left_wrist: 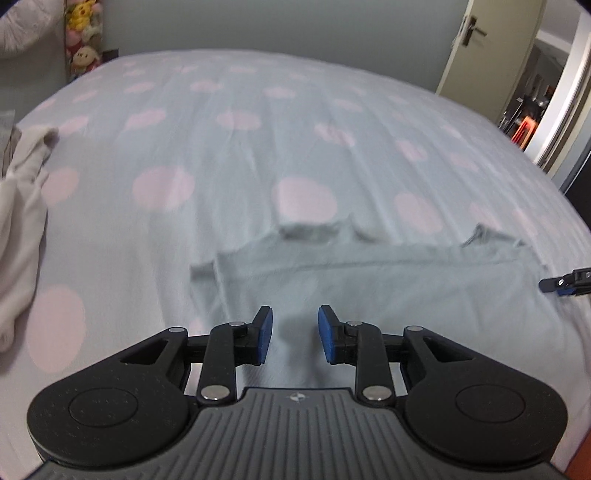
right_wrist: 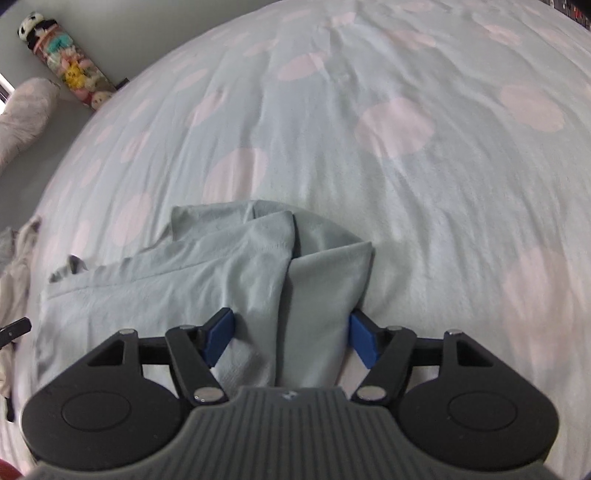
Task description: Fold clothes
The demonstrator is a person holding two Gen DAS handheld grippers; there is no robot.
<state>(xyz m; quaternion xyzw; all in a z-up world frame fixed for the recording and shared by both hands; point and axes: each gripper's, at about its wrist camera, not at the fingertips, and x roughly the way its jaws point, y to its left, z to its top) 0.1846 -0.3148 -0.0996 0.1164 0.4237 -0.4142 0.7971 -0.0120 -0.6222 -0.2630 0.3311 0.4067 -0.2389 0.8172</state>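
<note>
A pale blue-grey garment (left_wrist: 388, 280) lies partly folded on the bed, its near part under my left gripper (left_wrist: 295, 334), which is open and empty above it. In the right wrist view the same garment (right_wrist: 207, 273) shows a folded sleeve or flap running between the fingers of my right gripper (right_wrist: 291, 336). The right gripper is open, with the folded cloth lying between its blue pads, which do not pinch it. The right gripper's tip also shows at the right edge of the left wrist view (left_wrist: 565, 282).
The bed sheet (left_wrist: 236, 155) is light blue with pink spots. A beige garment (left_wrist: 22, 206) lies at the bed's left edge. Plush toys (left_wrist: 83, 33) hang on the far wall. An open door (left_wrist: 491, 48) is at the far right.
</note>
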